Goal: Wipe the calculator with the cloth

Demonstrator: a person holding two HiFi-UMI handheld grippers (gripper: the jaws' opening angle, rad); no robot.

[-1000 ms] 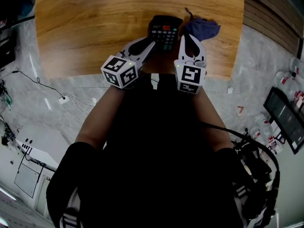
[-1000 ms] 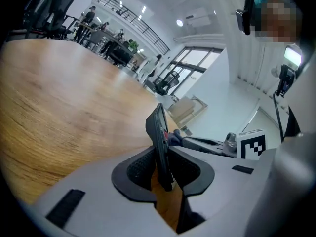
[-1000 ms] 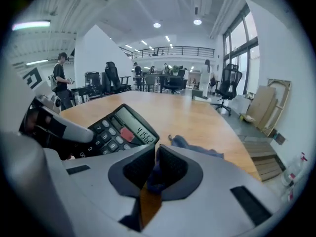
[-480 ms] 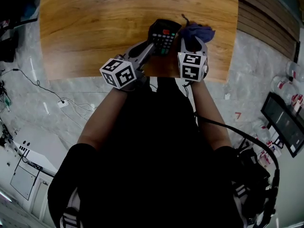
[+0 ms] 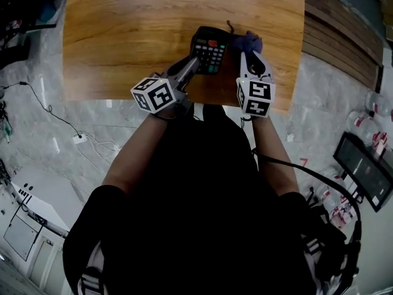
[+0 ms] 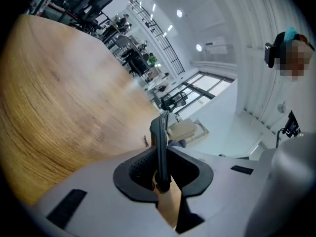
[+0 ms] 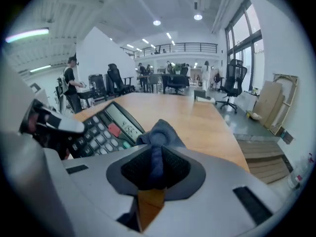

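A black calculator (image 5: 210,47) with a red key is gripped at its near end by my left gripper (image 5: 195,64), whose jaws have just been closing on it. In the left gripper view the calculator (image 6: 160,142) stands edge-on between the pads, held above the wooden table (image 5: 123,42). My right gripper (image 5: 252,54) is shut on a bunched blue-purple cloth (image 5: 245,40), just right of the calculator. In the right gripper view the cloth (image 7: 157,147) bulges out of the jaws, with the calculator (image 7: 106,127) tilted to its left.
The table's near edge runs just under both grippers. On the grey floor, a cable with a white plug (image 5: 80,139) lies at left. A dark flat panel (image 5: 362,165) and bottles (image 5: 365,125) are at right. A person (image 7: 71,85) and office chairs are far off.
The right gripper moved forward onto the cloth and now holds it bunched up. The left gripper tightened on the calculator's near end and lifted it a little.
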